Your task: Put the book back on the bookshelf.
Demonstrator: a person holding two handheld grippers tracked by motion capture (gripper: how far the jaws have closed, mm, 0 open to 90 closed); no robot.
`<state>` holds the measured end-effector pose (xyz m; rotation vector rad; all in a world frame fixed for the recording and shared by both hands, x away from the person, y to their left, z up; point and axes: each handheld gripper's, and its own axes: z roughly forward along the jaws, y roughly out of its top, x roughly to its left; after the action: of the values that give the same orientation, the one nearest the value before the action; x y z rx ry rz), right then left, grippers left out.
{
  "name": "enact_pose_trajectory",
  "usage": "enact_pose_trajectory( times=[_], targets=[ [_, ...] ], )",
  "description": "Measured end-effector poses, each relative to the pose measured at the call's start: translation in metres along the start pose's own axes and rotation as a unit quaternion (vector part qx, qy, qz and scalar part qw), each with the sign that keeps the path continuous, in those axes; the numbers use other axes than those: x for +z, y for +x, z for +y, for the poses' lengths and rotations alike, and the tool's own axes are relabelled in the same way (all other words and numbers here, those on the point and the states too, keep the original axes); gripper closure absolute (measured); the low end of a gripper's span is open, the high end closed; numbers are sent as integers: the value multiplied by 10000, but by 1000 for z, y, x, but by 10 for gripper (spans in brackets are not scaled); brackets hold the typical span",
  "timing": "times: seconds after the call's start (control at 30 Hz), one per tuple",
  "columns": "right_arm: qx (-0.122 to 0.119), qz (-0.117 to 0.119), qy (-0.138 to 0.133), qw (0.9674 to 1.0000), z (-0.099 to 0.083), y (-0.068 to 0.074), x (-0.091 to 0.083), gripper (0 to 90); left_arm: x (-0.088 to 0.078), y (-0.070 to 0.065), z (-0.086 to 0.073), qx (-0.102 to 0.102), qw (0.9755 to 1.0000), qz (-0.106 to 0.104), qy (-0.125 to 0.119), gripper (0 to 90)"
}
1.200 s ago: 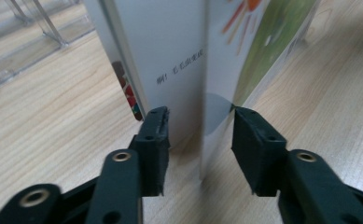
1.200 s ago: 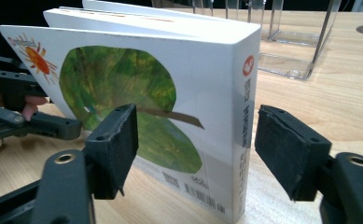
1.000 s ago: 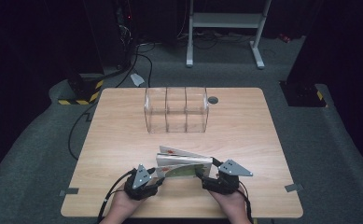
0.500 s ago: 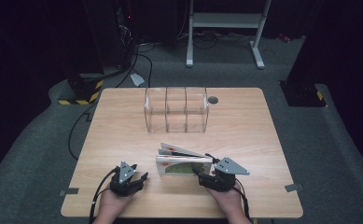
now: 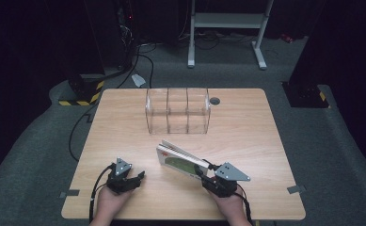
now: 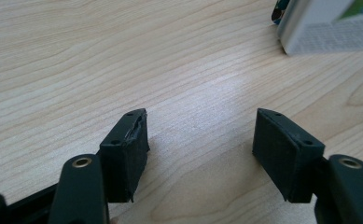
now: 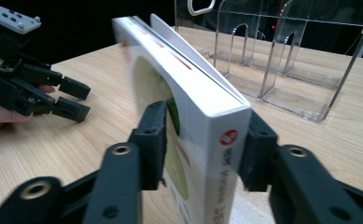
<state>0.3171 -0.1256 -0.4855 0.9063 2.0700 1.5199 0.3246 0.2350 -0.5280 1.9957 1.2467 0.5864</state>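
Note:
A white book with a green cover (image 5: 178, 160) stands on its edge on the wooden table (image 5: 246, 136), front right of centre. My right gripper (image 5: 202, 170) holds it at its near end. In the right gripper view the jaws have just been closing, and the pads (image 7: 153, 135) press both sides of the book (image 7: 188, 88). My left gripper (image 5: 138, 178) lies apart, left of the book. Its jaws have just been opening, and the left gripper (image 6: 200, 149) is open over bare wood. One corner of the book (image 6: 328, 25) shows at the top right. The left gripper (image 7: 72, 100) is also in the right gripper view.
A clear acrylic rack (image 5: 177, 110) with three upright slots stands at the back middle of the table, seen too as the rack (image 7: 282, 51) beyond the book. A small dark round disc (image 5: 214, 100) lies right of it. Cables and a yellow-black striped base (image 5: 79, 96) lie on the floor at the back left.
My left gripper has let go of the book, moved left away from it and opened. The right jaws have closed on the book, which has swung to angle toward the rack.

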Motion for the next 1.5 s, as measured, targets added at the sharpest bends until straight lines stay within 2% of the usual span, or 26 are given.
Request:
enact_pose_trajectory(
  times=[0.17,0.3,0.37,0.9,1.1,1.3,1.5],
  targets=[
    [-106,-69,-9,9999,-1,3,-2,708,2,-1,2,63,9999,131,-22,358],
    [-76,-122,7,9999,0,3,-5,735,4,3,4,-65,9999,157,6,352],
    [-120,-182,20,9998,-1,1,-7,736,5,5,5,-161,9998,126,22,345],
    [19,-729,15,9973,-5,-11,-25,737,11,7,9,-189,9997,144,26,324],
    [43,-1014,-17,9948,-6,-16,-35,738,11,7,10,-192,9997,149,27,323],
    [189,-1250,-35,9920,-8,-23,-39,737,12,7,10,-191,9997,149,27,323],
    [303,-1348,-52,9904,-10,-26,-40,718,11,7,10,-192,9997,150,27,323]
  ],
)
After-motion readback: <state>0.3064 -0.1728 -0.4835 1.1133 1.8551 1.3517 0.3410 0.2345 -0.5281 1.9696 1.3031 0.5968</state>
